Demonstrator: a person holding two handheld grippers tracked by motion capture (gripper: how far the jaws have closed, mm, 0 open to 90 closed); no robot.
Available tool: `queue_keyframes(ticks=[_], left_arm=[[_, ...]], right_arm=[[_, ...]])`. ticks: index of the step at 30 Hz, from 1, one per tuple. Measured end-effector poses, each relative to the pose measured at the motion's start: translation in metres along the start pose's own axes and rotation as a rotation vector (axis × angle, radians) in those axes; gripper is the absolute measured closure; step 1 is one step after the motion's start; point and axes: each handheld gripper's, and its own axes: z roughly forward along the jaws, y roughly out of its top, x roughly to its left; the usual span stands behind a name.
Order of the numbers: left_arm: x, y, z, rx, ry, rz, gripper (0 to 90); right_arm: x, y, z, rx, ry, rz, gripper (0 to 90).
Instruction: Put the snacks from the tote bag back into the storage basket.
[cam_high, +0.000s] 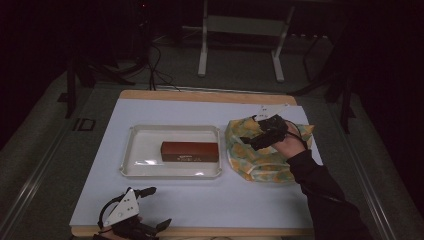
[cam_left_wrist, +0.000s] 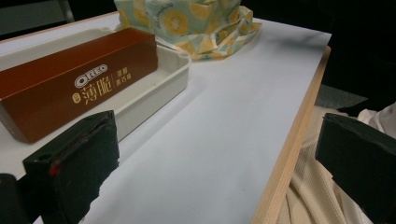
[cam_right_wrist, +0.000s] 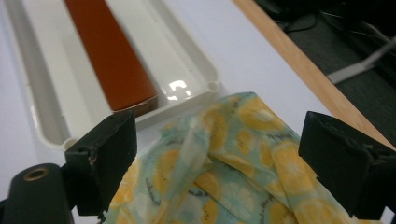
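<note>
Right gripper (cam_high: 252, 134) hovers over the lemon-print cloth (cam_high: 257, 160), jaws spread wide, nothing clamped; cloth lies bunched on the right of the white table (cam_high: 200, 200), just right of the tray (cam_high: 135, 150). Brown Oreo box (cam_high: 190, 151) lies in the tray's right half. Left gripper (cam_high: 152, 207) sits at the near left edge, jaws wide apart, empty.

High view dim, surroundings near black, only the table (cam_high: 200, 200) lit from above. Glare spots on the tray (cam_high: 131, 165) rim. Gripper views brighter; near jaws soft, slight blur. Cloth (cam_right_wrist: 233, 177) sharp enough.
</note>
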Motion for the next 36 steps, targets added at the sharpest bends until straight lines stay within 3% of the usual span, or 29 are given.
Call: queue_keyframes(ticks=[10, 25, 36], left_arm=[[0.000, 0.000, 0.000, 0.002, 0.000, 0.004, 0.0], [0.000, 0.000, 0.001, 0.006, 0.000, 0.002, 0.0], [0.000, 0.000, 0.001, 0.011, 0.002, 0.003, 0.0]], right_arm=[[0.000, -0.023, -0.012, -0.042, -0.138, 0.069, 11.5], [0.007, -0.065, -0.032, -0.113, -0.275, 0.216, 11.5], [0.019, -0.088, -0.041, -0.133, -0.356, 0.265, 11.6]])
